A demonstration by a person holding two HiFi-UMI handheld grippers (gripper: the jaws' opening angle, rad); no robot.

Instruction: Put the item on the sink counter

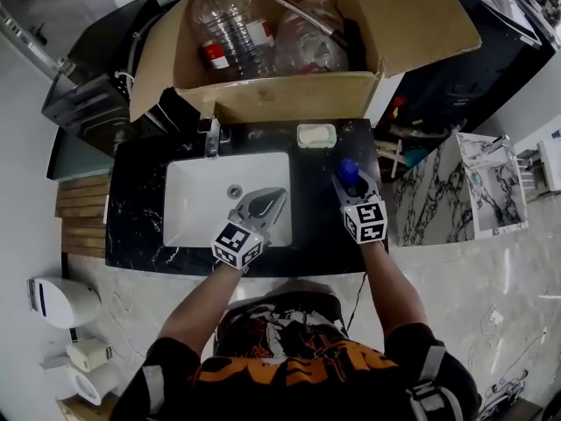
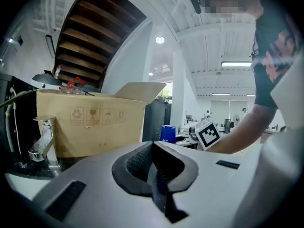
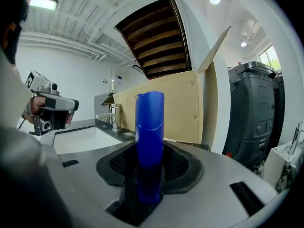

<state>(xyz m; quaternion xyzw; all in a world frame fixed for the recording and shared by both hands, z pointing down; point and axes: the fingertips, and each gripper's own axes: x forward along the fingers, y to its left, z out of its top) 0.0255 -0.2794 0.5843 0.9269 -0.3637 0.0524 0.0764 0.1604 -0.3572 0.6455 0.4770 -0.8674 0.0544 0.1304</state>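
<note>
A blue cylindrical bottle [image 3: 149,127] stands upright between the pads of my right gripper [image 3: 149,172], which is shut on its lower part. In the head view this gripper [image 1: 351,185] hangs over the black marble sink counter [image 1: 320,235], right of the white basin [image 1: 197,204], with the bottle's [image 1: 348,170] top showing. My left gripper [image 1: 266,204] hovers above the basin's right side with its jaws together and nothing in them. The left gripper view shows its pads [image 2: 142,163] meeting, and the blue bottle [image 2: 167,133] far off to the right.
An open cardboard box [image 1: 263,95] holding clear plastic bottles [image 1: 230,24] stands behind the counter. A faucet [image 1: 212,135] and a white soap dish [image 1: 316,135] sit at the back of the counter. A marble-patterned stand [image 1: 473,187] is on the right.
</note>
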